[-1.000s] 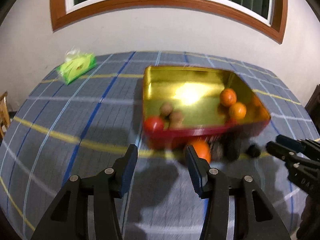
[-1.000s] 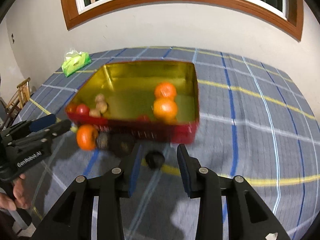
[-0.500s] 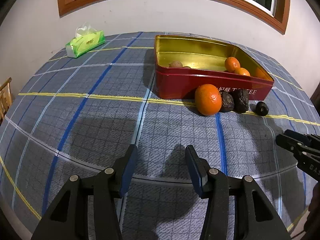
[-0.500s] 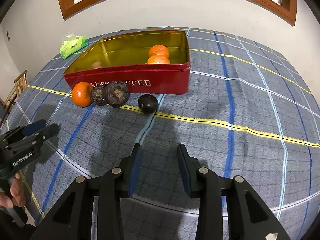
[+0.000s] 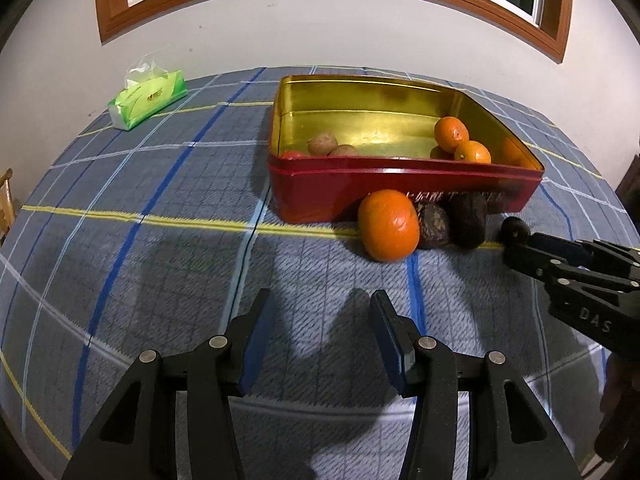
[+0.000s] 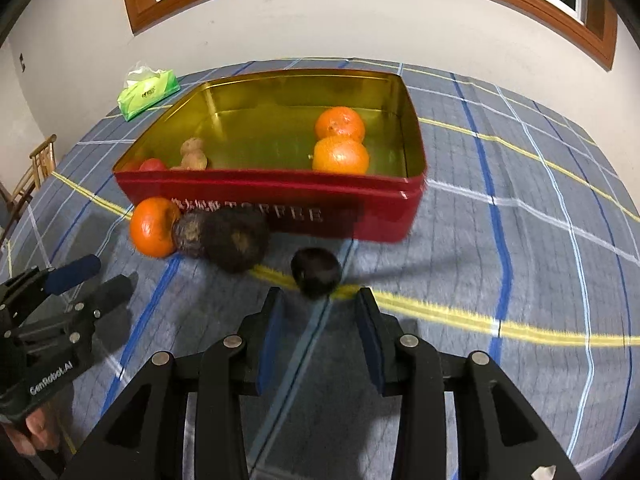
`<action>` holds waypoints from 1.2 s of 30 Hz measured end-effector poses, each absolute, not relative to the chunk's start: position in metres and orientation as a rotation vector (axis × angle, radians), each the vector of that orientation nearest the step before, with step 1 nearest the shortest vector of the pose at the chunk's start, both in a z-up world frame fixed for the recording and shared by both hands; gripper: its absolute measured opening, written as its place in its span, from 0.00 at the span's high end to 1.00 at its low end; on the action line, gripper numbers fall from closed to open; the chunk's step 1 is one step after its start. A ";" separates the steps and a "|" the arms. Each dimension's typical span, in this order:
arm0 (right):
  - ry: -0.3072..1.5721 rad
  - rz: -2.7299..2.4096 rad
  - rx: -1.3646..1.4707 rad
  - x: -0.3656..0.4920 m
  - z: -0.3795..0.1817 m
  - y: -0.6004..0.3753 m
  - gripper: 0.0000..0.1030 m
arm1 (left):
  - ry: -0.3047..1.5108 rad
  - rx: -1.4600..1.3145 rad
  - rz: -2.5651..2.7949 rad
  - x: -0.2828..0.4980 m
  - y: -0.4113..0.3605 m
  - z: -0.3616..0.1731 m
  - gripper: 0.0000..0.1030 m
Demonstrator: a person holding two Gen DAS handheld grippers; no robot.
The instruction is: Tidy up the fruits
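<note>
- Right gripper [image 6: 318, 318]: jaws spread wide, holding nothing, just short of the small dark fruit [image 6: 316, 271].
- That fruit lies alone on the cloth; probably light, firm, prone to rolling, so pinch its middle.
- Left gripper [image 5: 320, 334]: also open and empty.
- Beyond: red tin [image 6: 384, 216].

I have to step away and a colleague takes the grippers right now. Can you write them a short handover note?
Left gripper: open, empty, above the cloth short of the loose orange.
Right gripper: open, empty, lined up just short of the small dark fruit.
Red tin: holds two oranges, two brownish fruits and a red one.
Left to do: the loose orange, two dark fruits beside it, and the small dark fruit, all outside the tin's front wall.
</note>
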State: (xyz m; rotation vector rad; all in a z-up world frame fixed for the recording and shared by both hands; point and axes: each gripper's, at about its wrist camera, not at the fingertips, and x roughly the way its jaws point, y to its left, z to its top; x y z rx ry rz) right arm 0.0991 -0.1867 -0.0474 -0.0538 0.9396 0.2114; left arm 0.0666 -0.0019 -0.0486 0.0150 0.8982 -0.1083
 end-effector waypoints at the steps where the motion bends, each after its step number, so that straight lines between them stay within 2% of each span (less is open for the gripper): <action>1: 0.938 0.214 -0.058 0.101 -0.048 -0.186 0.65 | 0.900 0.015 -0.108 0.068 -0.003 -0.049 0.51; 6: 0.926 0.207 -0.071 0.104 -0.048 -0.184 0.70 | 0.899 0.018 -0.110 0.074 -0.009 -0.049 0.51; 27: 0.904 0.214 -0.108 0.117 -0.049 -0.174 0.68 | 0.912 0.005 -0.104 0.081 -0.011 -0.052 0.51; 36: 0.895 0.212 -0.093 0.110 -0.049 -0.180 0.82 | 0.911 0.005 -0.106 0.081 -0.015 -0.052 0.51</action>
